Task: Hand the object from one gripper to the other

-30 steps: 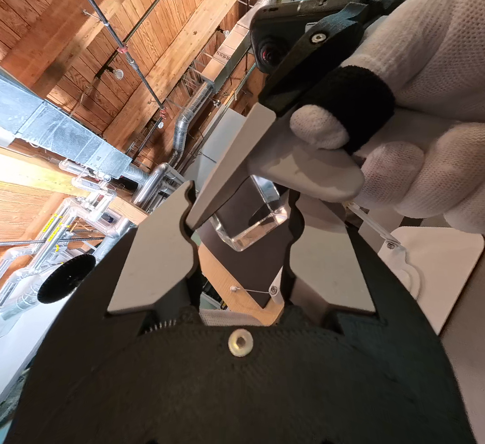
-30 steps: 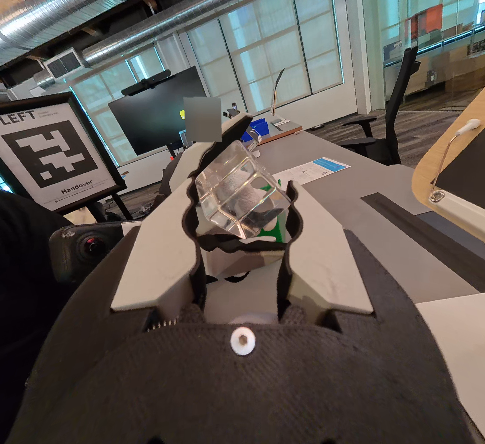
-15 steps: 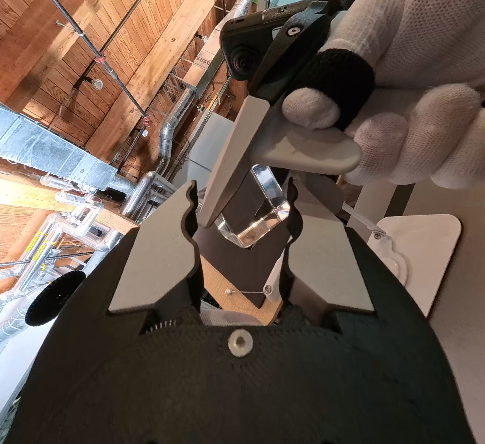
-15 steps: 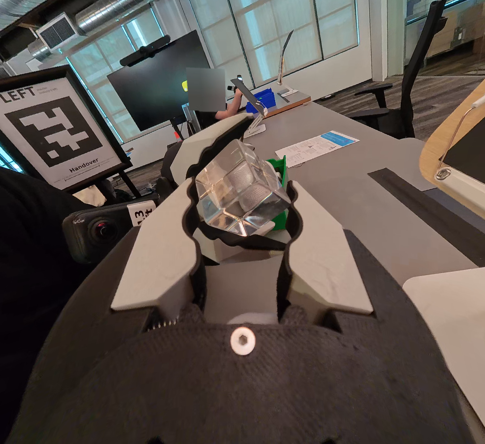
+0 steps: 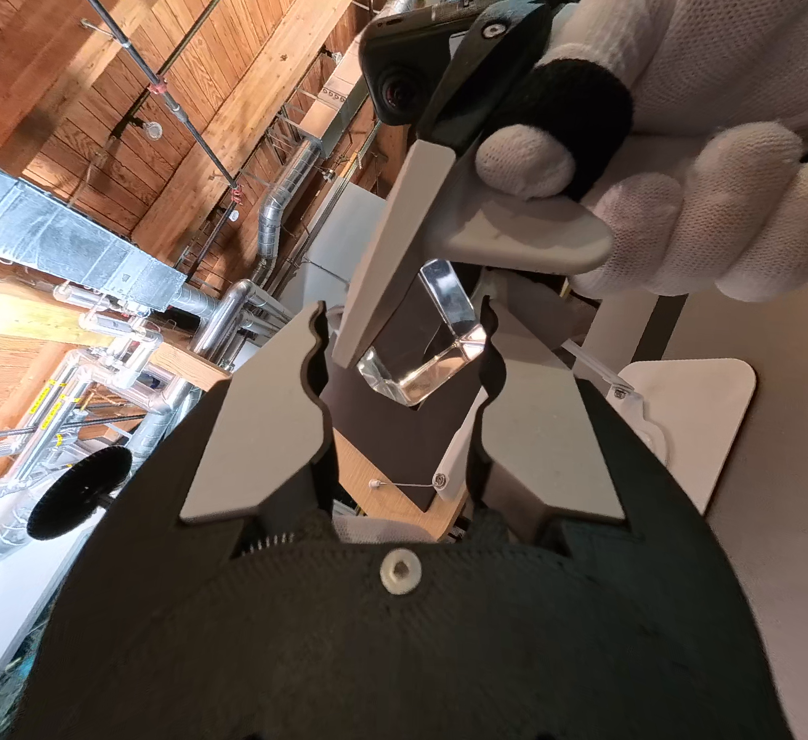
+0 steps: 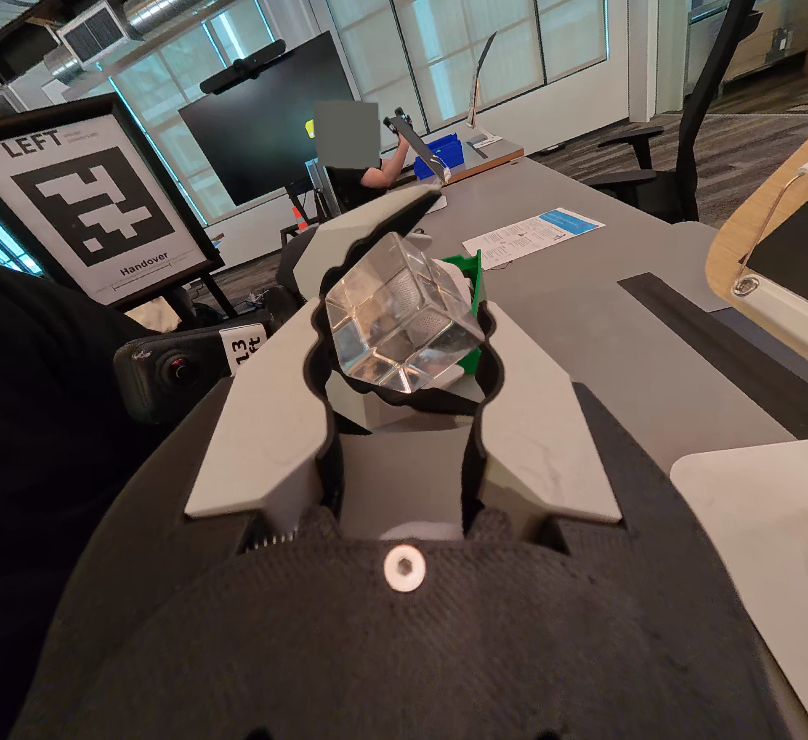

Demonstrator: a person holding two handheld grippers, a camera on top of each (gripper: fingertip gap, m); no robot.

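Observation:
A clear glass cube (image 6: 393, 317) sits between the fingertips of my right gripper (image 6: 402, 304), whose jaws are closed to its width, one on each side. My left gripper meets it from the far side. One of its fingers (image 6: 350, 229) lies on top of the cube and the other (image 6: 384, 408) under it. In the left wrist view the cube (image 5: 437, 352) sits between the tips of my left gripper (image 5: 404, 308) and touches its right pad. A finger (image 5: 384, 264) of the right gripper covers the cube's left side. A white-gloved hand (image 5: 699, 151) holds the right gripper.
Below is a grey table (image 6: 568, 325) with a white mat (image 6: 743, 522) at the right, a wooden board (image 6: 743, 238) with a black panel, and a paper sheet (image 6: 533, 229). A green object (image 6: 474, 282) shows behind the cube. A framed marker sign (image 6: 96, 203) stands left and an office chair (image 6: 691, 151) far right. My right fingertips sit around 5 cm from my left ones.
Both grippers and the cube have drifted together, and the background has shifted in both views. The right gripper has tilted a little relative to the left one. Neither jaw gap has changed.

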